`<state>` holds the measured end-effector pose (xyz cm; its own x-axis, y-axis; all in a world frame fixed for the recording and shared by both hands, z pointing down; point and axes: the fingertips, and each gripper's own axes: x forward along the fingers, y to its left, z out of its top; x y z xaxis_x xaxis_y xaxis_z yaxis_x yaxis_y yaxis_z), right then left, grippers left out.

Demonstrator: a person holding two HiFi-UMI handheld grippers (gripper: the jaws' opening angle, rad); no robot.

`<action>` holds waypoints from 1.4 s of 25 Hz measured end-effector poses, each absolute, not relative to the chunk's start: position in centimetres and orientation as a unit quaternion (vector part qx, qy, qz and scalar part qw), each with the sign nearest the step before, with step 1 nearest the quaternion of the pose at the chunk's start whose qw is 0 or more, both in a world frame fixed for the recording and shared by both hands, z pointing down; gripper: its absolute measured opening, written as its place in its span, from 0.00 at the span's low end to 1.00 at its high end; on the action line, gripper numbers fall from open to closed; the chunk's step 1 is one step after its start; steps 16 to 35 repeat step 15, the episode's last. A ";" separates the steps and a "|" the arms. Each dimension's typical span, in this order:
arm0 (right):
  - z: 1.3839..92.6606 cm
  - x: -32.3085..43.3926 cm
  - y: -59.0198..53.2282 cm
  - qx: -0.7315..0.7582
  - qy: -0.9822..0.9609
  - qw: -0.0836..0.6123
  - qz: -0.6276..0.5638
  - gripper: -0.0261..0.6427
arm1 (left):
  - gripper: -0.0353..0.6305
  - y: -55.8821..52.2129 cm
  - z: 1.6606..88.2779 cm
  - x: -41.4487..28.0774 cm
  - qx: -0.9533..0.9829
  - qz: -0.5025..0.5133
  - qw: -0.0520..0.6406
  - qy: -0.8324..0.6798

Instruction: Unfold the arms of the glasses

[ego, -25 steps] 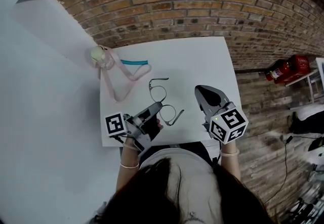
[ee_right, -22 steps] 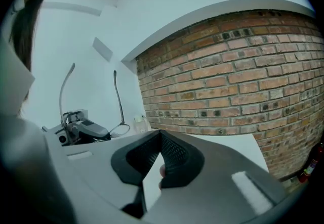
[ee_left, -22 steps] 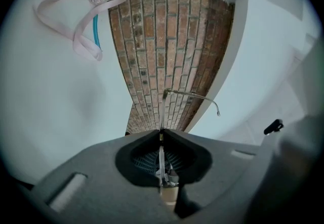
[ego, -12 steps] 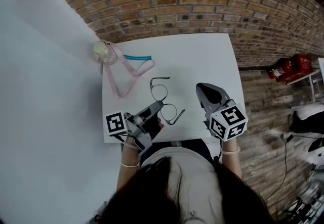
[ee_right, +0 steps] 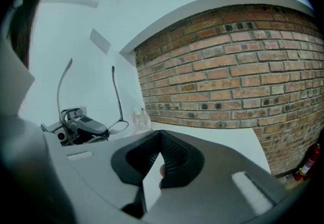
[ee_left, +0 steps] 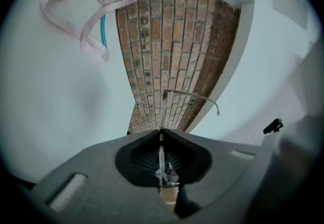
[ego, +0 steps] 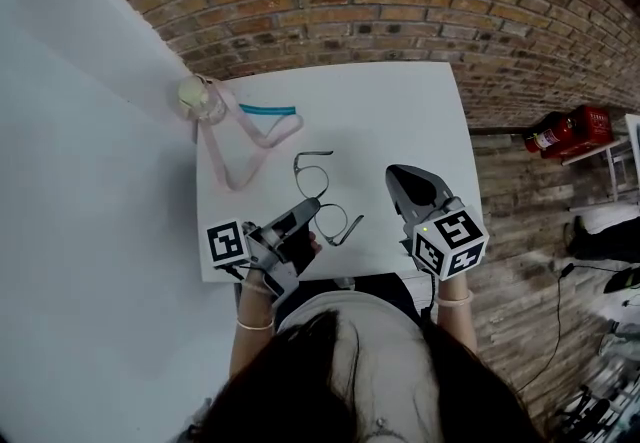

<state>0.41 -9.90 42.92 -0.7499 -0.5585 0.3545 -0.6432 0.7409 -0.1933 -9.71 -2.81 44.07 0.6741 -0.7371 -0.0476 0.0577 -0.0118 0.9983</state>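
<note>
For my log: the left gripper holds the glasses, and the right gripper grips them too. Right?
Not quite. The left gripper holds the glasses, but the right gripper is clear of them, jaws together on nothing, as the right gripper view shows.

The left claw (ego: 310, 206) is covering part of the near lens of the glasses (ego: 322, 193) in the head view, and its own view is showing the frame only edge-on. The person's head (ego: 330, 376) is hiding the near edge of the worktop (ego: 400, 121). The pale thing (ego: 197, 98) on the pink strap (ego: 235, 159) is appearing too small to identify.
</note>
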 end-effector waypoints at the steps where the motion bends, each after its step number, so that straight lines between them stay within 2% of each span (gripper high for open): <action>1: 42.9 0.4 -10.0 0.326 -0.922 0.139 0.153 0.05 | 0.09 -2.9 44.1 -9.7 0.642 -0.305 0.652 -0.264; 35: 42.9 0.8 -10.5 0.338 -0.918 0.142 0.149 0.05 | 0.09 -4.7 44.3 -8.9 0.649 -0.295 0.658 -0.241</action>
